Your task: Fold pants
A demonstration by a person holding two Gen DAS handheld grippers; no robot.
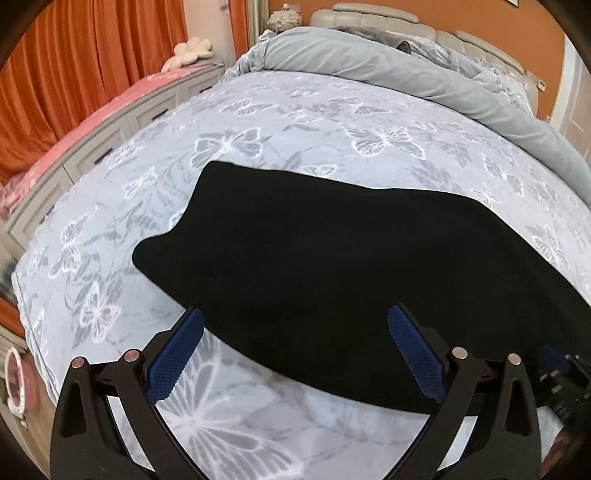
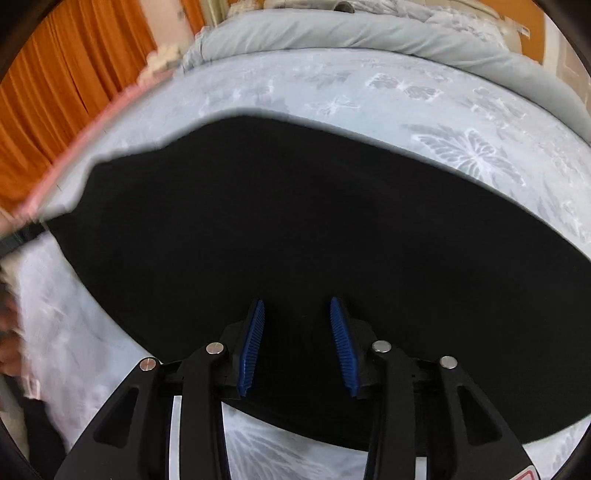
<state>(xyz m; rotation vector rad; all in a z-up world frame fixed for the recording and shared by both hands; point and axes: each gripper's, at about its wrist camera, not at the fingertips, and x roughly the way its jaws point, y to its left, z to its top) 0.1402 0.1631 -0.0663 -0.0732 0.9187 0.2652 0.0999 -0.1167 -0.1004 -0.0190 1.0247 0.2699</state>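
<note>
The pants (image 1: 332,266) lie flat on the bed (image 1: 258,122), a black folded shape stretched across the butterfly-print cover, its narrower end toward the side where the orange curtain (image 1: 74,62) hangs. In the left wrist view the near edge of the pants runs just ahead of the left claw (image 1: 295,317).

The left claw stands wide, its blue pads (image 1: 173,358) far apart and nothing between them; it hovers over the pants' near edge and the bare cover below it. The right pad sits over black cloth, the left over the edge where cloth meets cover.

The right claw (image 2: 297,306) is partly open, with a narrow gap between its pads (image 2: 253,347). It hangs above the middle of the pants, close to the cloth, and only black fabric shows in the gap; the pads do not pinch it. The right wrist view is blurred toward its left edge.

A rolled grey duvet (image 1: 406,70) lies across the far end of the bed by the headboard (image 1: 369,18). Beside the bed, along the curtain, stands a low drawer unit (image 1: 110,147) topped with a pink cloth (image 1: 92,118).
</note>
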